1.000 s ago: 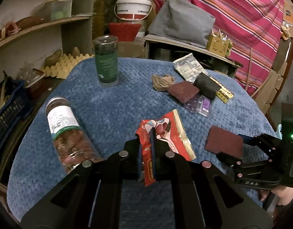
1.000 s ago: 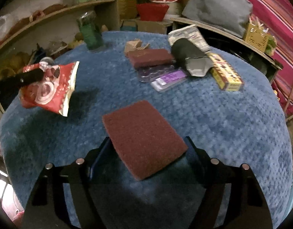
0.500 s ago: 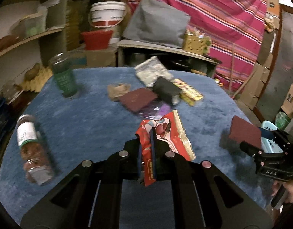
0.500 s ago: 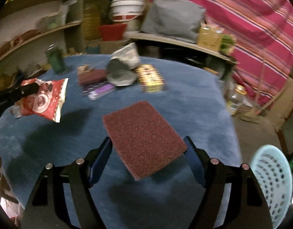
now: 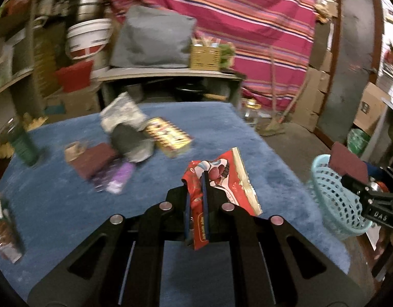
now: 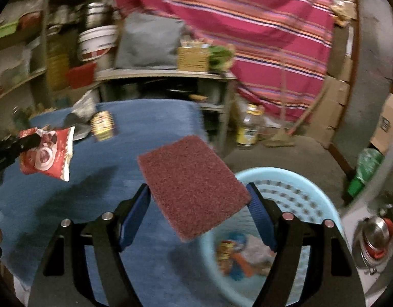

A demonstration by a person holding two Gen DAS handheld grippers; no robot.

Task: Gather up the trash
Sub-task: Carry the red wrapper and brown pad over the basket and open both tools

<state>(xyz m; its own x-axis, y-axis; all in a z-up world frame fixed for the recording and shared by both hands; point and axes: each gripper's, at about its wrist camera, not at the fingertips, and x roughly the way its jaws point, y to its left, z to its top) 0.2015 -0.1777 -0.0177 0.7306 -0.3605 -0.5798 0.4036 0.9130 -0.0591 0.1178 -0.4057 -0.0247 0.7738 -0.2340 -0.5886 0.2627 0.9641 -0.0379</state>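
My left gripper (image 5: 196, 179) is shut on a red snack wrapper (image 5: 222, 179), held above the blue-covered table (image 5: 68, 204); the same wrapper (image 6: 48, 153) hangs at the left of the right wrist view. My right gripper (image 6: 199, 192) has its jaws wide, and its blue pads press on the edges of a flat maroon scouring pad (image 6: 191, 179). That pad hovers at the table's right edge, partly over a light blue perforated basket (image 6: 298, 179) on the floor, which holds some wrappers. In the left wrist view the pad (image 5: 347, 163) and basket (image 5: 332, 204) sit far right.
On the table lie a yellow box (image 5: 168, 138), a dark pouch (image 5: 132, 140), another maroon pad (image 5: 94, 158), a purple packet (image 5: 117, 179), an upright green jar (image 5: 22, 143) and a jar on its side (image 5: 4, 230). A glass jar (image 6: 247, 128) and a metal pot (image 6: 375, 235) stand on the floor.
Both grippers have swung to the right and slightly up with their loads still gripped. The blue basket has come into view beneath the right gripper.
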